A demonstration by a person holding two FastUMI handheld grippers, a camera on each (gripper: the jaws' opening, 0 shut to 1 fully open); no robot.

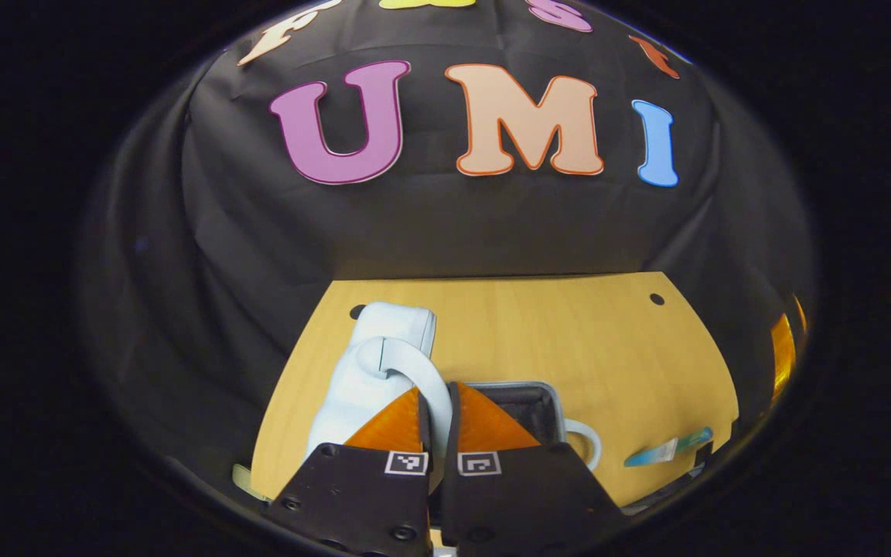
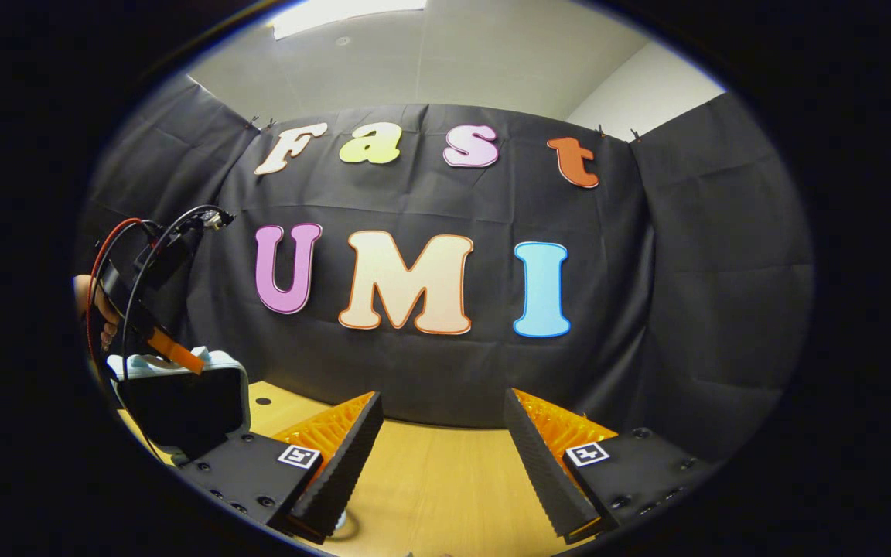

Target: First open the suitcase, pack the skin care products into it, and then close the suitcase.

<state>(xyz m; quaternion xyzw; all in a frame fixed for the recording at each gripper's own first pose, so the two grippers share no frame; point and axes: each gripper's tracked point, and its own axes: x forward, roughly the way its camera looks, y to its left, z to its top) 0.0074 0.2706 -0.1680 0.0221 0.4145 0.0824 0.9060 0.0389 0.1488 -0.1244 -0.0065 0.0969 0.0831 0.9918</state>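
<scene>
On the wooden tabletop [image 1: 538,340], the left tool [image 1: 437,422] pinched the suitcase [image 1: 368,371] lid's handle; lifting smoothly would open it fully. The right tool [image 2: 442,456] hung spread.

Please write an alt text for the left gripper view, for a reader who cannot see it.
The left gripper is closed on the pale handle of a light blue suitcase lid, above the open suitcase's dark interior on a wooden table. A small tube lies on the table to the right.

The suitcase [image 1: 368,371] stands open on the surface [image 1: 569,340], lid raised at its left; a tube [image 1: 666,449] lies right of it, well apart.
</scene>
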